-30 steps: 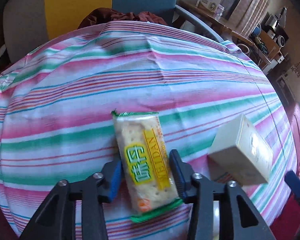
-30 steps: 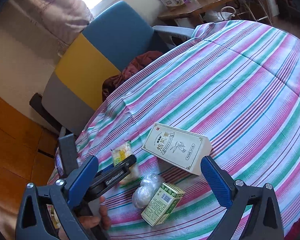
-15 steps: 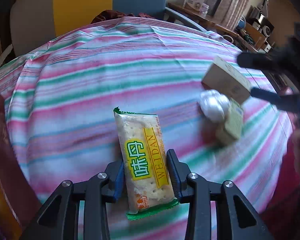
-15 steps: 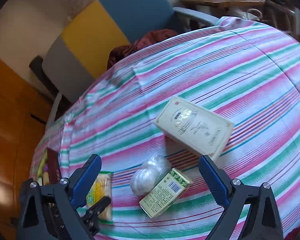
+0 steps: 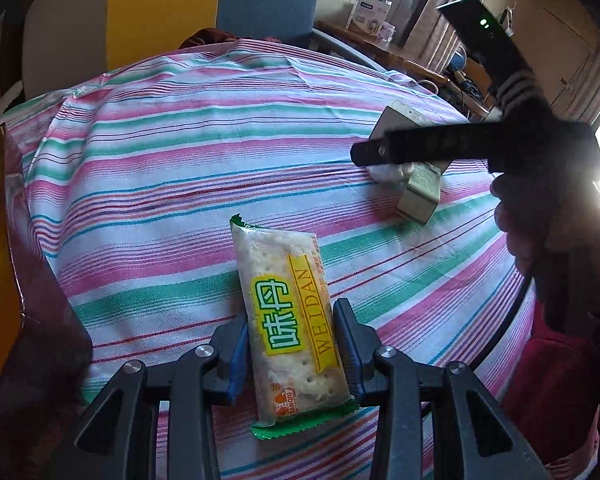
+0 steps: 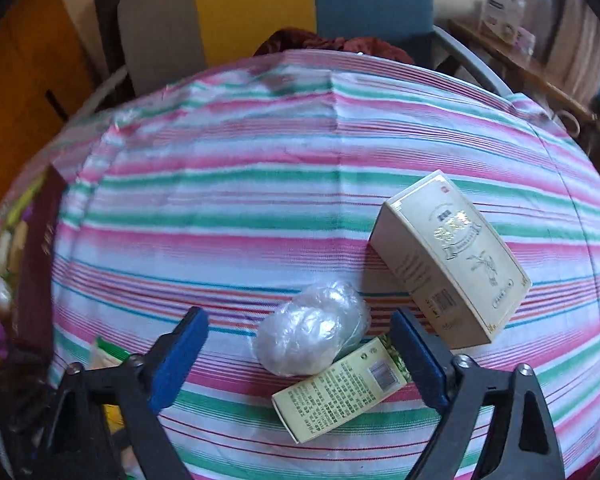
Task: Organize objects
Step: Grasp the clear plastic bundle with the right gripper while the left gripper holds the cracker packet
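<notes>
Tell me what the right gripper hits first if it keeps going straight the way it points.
Most likely the clear plastic bundle, which lies between the open right gripper fingers, with the small green box touching it just nearer. Depth is hard to judge.

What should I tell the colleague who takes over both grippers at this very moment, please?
Left gripper: shut on the cracker packet, above the striped cloth.
Right gripper: open, jaws just been closing, either side of the plastic-wrapped ball and the small green box; nothing gripped yet.
The large cream box lies beside them.
Left: place the packet, grasp the ball or the small box.
</notes>
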Motion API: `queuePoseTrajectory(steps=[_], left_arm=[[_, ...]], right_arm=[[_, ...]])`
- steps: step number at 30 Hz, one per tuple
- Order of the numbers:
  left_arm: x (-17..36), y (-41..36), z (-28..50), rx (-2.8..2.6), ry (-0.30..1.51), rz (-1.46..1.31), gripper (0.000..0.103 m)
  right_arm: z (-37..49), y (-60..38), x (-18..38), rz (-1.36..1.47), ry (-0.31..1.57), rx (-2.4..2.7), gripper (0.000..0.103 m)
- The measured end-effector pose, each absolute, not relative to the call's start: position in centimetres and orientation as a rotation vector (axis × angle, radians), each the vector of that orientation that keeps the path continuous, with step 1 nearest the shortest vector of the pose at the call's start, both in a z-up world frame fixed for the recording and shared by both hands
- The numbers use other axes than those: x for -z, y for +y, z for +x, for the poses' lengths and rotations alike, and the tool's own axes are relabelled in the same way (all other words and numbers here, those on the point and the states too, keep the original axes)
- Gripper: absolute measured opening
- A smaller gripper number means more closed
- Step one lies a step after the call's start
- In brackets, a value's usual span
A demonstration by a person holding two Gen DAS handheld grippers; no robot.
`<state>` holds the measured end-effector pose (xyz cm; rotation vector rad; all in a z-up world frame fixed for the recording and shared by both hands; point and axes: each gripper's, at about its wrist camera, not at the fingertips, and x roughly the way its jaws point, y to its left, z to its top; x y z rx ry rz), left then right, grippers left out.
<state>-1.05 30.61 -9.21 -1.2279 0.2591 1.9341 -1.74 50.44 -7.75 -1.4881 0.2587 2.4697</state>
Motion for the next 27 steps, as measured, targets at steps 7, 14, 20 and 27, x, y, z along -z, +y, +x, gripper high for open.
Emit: queuePoseTrajectory(steps=[7, 14, 20, 27], left_arm=[[9.5, 30.1, -0.8, -1.946, 0.217, -1.193, 0.04], [9.5, 29.7, -0.9, -1.94, 0.172, -1.183, 0.04], [9.6, 29.5, -1.0, -1.936, 0.152, -1.186, 0.04], [9.6, 29.5, -1.0, -1.936, 0.145, -1.185, 0.04]], right_arm=[[-1.7, 51.7, 8.9, -1.552, 0.269, -2.389, 0.038], [-1.8, 53.2, 9.4, -1.579, 0.417, -2.379, 0.038], [-1.4, 53.2, 9.8, -1.593, 0.421, -2.357, 0.042], [-1.5, 54.1, 9.9, -1.581, 0.503, -2.332, 0.057]])
